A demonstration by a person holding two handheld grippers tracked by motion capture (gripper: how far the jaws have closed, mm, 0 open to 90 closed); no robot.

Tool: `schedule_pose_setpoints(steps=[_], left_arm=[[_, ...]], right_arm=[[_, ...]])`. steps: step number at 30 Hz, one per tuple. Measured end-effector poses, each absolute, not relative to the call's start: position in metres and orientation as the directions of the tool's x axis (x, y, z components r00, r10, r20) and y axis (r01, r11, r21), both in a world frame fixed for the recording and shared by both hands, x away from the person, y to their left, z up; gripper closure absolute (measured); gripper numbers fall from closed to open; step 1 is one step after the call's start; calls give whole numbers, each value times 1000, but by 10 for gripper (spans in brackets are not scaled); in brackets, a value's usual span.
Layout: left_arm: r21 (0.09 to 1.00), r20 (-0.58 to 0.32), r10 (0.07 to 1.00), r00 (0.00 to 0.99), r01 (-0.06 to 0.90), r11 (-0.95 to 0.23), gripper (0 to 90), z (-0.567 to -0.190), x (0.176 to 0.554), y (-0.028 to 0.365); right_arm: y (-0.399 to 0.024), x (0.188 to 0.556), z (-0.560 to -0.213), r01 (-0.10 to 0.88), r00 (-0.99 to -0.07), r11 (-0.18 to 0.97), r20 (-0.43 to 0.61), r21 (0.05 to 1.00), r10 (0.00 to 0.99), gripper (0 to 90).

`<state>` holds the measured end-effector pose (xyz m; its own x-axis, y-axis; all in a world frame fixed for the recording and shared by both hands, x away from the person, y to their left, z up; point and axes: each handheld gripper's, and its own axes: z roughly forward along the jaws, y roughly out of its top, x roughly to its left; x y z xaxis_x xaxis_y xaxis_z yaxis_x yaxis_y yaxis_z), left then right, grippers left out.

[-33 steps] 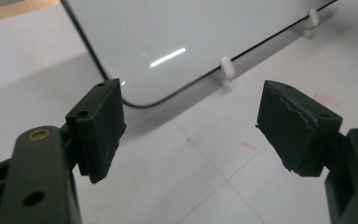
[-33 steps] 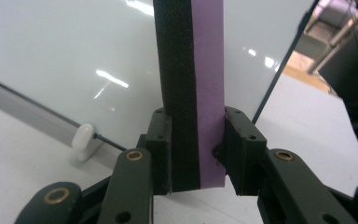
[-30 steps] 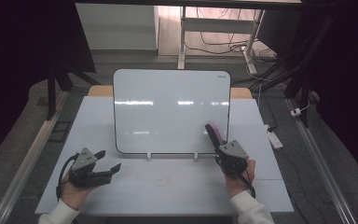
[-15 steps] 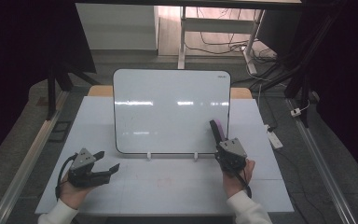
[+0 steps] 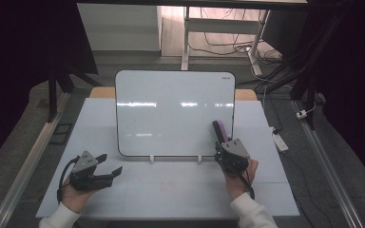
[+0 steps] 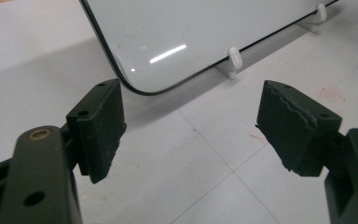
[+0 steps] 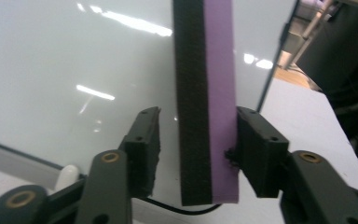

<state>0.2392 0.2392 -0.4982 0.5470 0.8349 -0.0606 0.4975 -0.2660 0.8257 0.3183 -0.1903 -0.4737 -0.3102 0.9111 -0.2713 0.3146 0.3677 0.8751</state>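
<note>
A white whiteboard (image 5: 171, 114) stands tilted back on small white feet on the table. A purple and black eraser (image 5: 219, 130) rests upright against its lower right corner. My right gripper (image 5: 220, 146) sits just below it. In the right gripper view the eraser (image 7: 205, 93) stands between the jaws of that gripper (image 7: 198, 140). They have just been opening: a gap shows at the black side, and the other pad lies close against the purple side. My left gripper (image 5: 110, 163) rests open and empty near the board's lower left corner (image 6: 135, 79).
The pale table top (image 5: 171, 190) carries the board's two white feet (image 5: 152, 159). A small white device (image 5: 279, 141) lies at the table's right edge. Metal rails run along both sides, and cables trail on the floor behind.
The right gripper's jaws have spread apart around the eraser, which stays upright against the board. Neither hand has moved.
</note>
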Motion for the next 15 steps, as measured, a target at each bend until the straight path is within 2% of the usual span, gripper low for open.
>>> schedule_pose_setpoints(steps=[5, 15], left_arm=[[822, -62, 833, 550, 502, -270, 240, -500, 240, 240], [814, -76, 823, 563, 511, -275, 247, -503, 242, 239]], right_arm=[[-199, 314, -470, 278, -421, 379, -243, 883, 874, 337], [-229, 307, -469, 275, -554, 402, -198, 874, 809, 325]])
